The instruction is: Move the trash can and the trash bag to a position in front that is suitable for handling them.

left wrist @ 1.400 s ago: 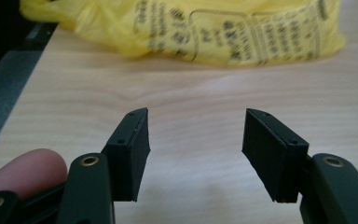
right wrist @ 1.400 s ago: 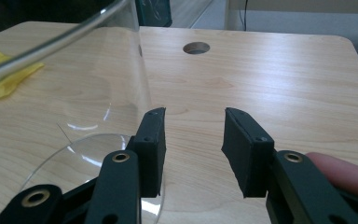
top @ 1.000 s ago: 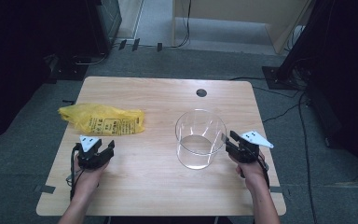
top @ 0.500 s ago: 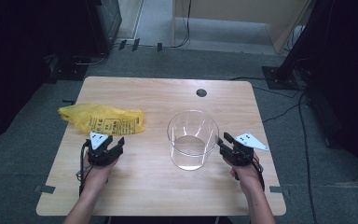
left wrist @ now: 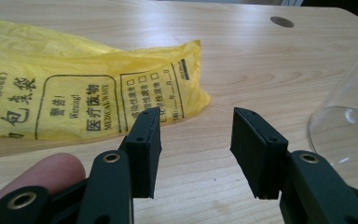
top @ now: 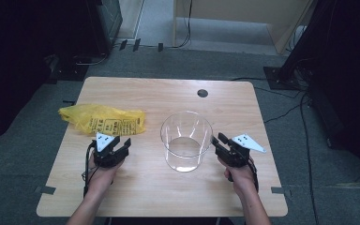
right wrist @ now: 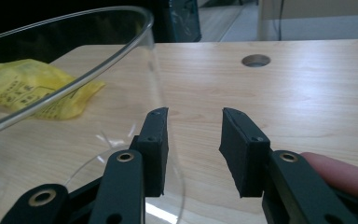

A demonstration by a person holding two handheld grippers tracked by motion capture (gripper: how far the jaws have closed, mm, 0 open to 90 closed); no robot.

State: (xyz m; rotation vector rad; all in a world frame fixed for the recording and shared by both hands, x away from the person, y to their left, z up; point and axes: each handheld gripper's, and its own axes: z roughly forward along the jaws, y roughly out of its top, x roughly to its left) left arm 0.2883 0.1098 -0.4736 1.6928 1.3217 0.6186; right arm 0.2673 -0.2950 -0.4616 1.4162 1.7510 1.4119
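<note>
Tongs, left (top: 122, 144): jaws standing apart with nothing between them, having just been closing a little, hovering just near of the yellow plastic bag (top: 104, 120) and pointing toward its right end. Tongs, right (top: 218, 142): jaws likewise apart, having just been closing slightly, gripping nothing, sitting just beside the right wall of the clear container (top: 186, 139), seemingly not touching it. Clear container: wide, round, open-topped, upright near the middle of the desk (top: 243, 105), between the two tongs; looking rigid, thin-walled and smooth, so probably light but slippery, and liable to crack or tip if pinched hard on one side; the rim, with one jaw inside and one outside, is looking like the surest hold. Yellow plastic bag: lying flat and crumpled at the left of the desk, far of the left tongs, printed with black characters; likely very light, limp and slick, giving way under any push; a pinch on a raised fold or on the right-hand edge nearest the jaws is appearing the best hold.
</note>
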